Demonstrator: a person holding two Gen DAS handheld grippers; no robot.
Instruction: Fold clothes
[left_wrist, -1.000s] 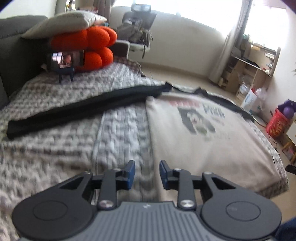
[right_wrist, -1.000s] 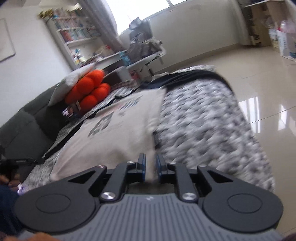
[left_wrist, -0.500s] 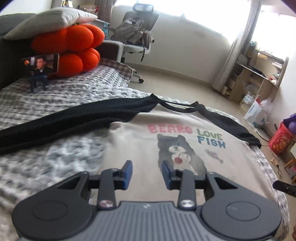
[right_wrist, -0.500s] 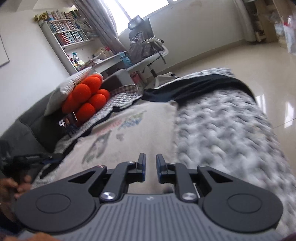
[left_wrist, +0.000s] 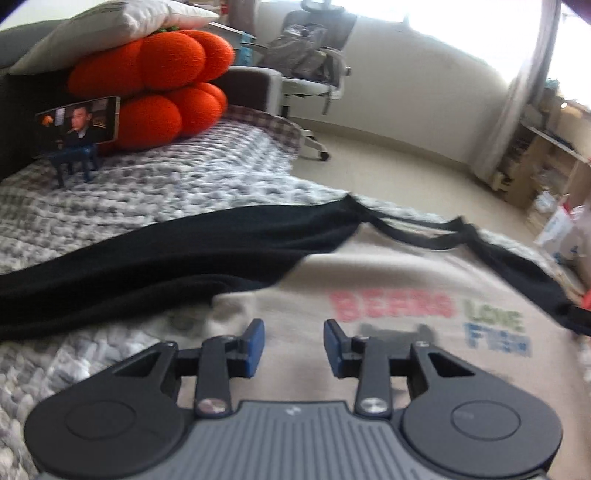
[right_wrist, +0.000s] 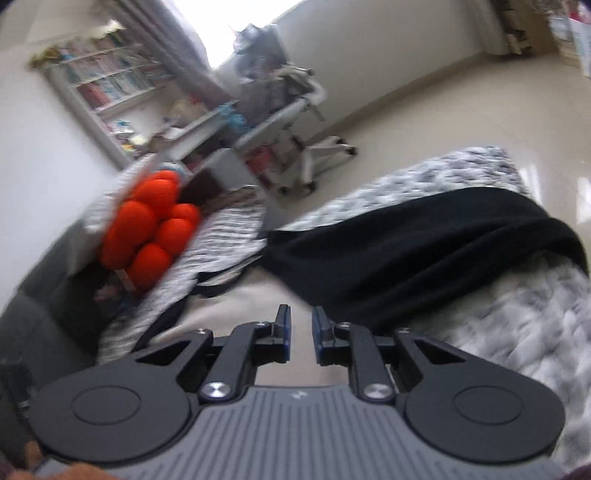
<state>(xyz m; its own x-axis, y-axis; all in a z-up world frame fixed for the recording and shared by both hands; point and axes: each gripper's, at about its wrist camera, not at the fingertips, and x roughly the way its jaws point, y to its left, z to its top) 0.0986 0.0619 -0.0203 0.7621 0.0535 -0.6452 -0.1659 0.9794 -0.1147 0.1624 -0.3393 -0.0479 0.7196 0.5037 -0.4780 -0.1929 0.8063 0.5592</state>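
A shirt (left_wrist: 388, 280) is spread flat, print side up, on a grey knitted blanket (left_wrist: 192, 184) that covers a bed or sofa. Its body is cream, its sleeves and neckband black. The words "BEARS LOVE FISH" are printed across the chest, blurred in the left wrist view. One black sleeve (left_wrist: 155, 258) is stretched out to the left over the blanket; the other sleeve (right_wrist: 424, 251) is seen in the right wrist view, lying on the blanket toward the far edge.

Containers are seen only far off and blurred. Shelves (right_wrist: 110, 85) on the wall are filled with books and small things that cannot be told apart. Boxes and bags (left_wrist: 554, 218) are stood on the floor by a low shelf at the right; what is in them cannot be told.

The left hand-held gripper (left_wrist: 293, 345) is held over the cream chest, just before the print. Its blue-padded fingers (left_wrist: 255, 347) are set apart with a clear gap, and nothing is held between them; whether the cloth is touched cannot be told.

The right hand-held gripper (right_wrist: 300, 338) is held over the cream cloth close to where the black sleeve begins. Its fingers (right_wrist: 283, 336) are set only narrowly apart, and nothing is gripped.

Orange cushions (left_wrist: 159, 81) are piled at the head end, with a pale pillow (left_wrist: 110, 29) laid on top. A phone (left_wrist: 79, 123) is propped on a small blue stand before them. An office chair (left_wrist: 314, 55) is stood on the floor behind.
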